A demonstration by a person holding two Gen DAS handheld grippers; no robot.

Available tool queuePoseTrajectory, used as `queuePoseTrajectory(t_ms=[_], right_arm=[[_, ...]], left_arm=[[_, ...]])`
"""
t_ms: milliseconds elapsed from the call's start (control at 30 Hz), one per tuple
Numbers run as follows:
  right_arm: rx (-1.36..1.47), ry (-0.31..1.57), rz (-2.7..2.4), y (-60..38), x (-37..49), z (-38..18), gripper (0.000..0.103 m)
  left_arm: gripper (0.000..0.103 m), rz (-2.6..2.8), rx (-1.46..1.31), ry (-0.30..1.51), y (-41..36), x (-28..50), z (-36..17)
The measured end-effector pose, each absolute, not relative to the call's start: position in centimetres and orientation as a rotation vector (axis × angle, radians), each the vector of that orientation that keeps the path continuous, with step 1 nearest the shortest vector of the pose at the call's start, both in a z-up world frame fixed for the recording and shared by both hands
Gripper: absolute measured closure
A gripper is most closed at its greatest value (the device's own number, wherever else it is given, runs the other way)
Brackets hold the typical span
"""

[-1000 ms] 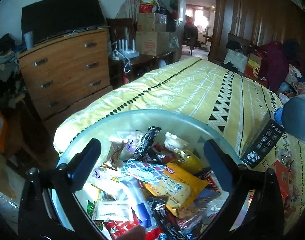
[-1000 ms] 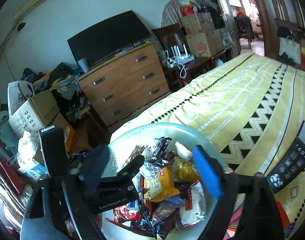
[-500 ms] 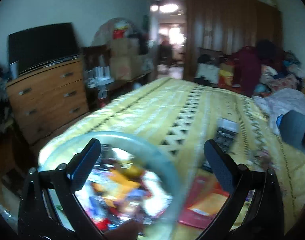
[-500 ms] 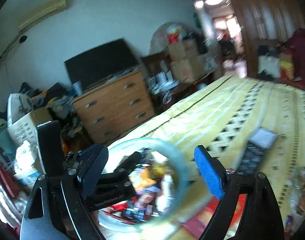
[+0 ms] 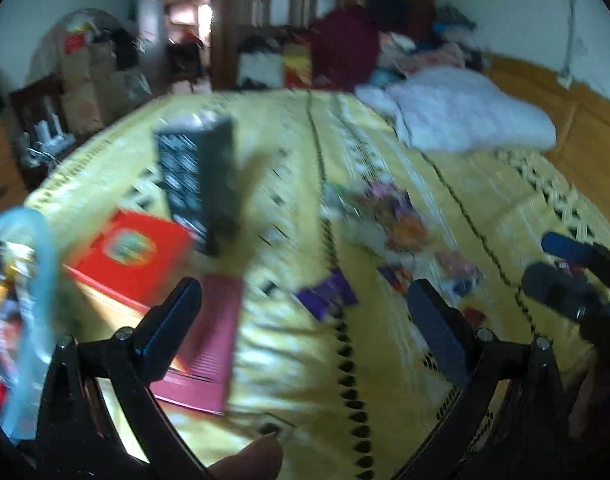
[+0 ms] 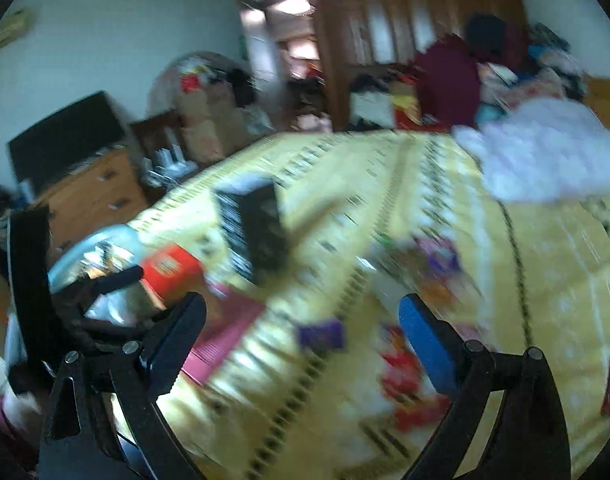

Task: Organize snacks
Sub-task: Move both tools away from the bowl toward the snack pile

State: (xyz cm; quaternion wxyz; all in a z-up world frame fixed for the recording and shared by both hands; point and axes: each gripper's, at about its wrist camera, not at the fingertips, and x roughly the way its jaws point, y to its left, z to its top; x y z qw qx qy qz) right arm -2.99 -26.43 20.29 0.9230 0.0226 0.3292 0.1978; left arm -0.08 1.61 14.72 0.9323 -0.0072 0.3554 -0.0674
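Both views are motion-blurred. Loose snack packets (image 5: pixel 389 224) lie scattered on the yellow patterned bedspread (image 5: pixel 289 344), also in the right wrist view (image 6: pixel 417 264). A purple packet (image 5: pixel 325 296) lies closest, between the jaws; it shows in the right wrist view too (image 6: pixel 321 334). A clear round bowl (image 5: pixel 33 248) full of snacks sits at the far left, also in the right wrist view (image 6: pixel 93 244). My left gripper (image 5: pixel 305 320) is open and empty above the bed. My right gripper (image 6: pixel 301 328) is open and empty; its blue-padded finger shows at the right of the left wrist view (image 5: pixel 561 244).
A dark box with a keypad-like face (image 5: pixel 201 176) stands on the bed beside a red box (image 5: pixel 133 252) and a pink flat box (image 5: pixel 209 344). A white pillow (image 5: pixel 465 112) lies far right. A wooden dresser (image 6: pixel 89 196) and cluttered cartons stand beyond the bed.
Both grippers have swung right, away from the snack bowl, which slid from the centre to the left edge. The loose packets on the bedspread have come into view. Both stay open.
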Motion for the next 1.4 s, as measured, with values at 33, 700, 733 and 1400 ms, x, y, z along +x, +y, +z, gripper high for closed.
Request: queuePoseTrajectory(t_ms=[33,700,733,1400], right_arm=[[0.048,0.700,0.383,-27.6,-3.0,18.8,0.004],[0.071,0.928,0.307,-34.9,-0.6,1.7,0.001],[0.072,0.926,0.314,-34.9,-0.4,1.5,0.000],[0.043,0.885,0.311,-34.6,0.0,0.5,0.000]], left_arm=[[0.000,-0.149,-0.010,0.752,0.8,0.3,13.4],[0.000,-0.066,0.026,0.974,-4.1,3.0,-1.0],[0.000,-0.067,0.018,0.971,-4.1,3.0,-1.1],[0.000,-0.062,0.013,0.929,-4.3,2.9,-1.7]])
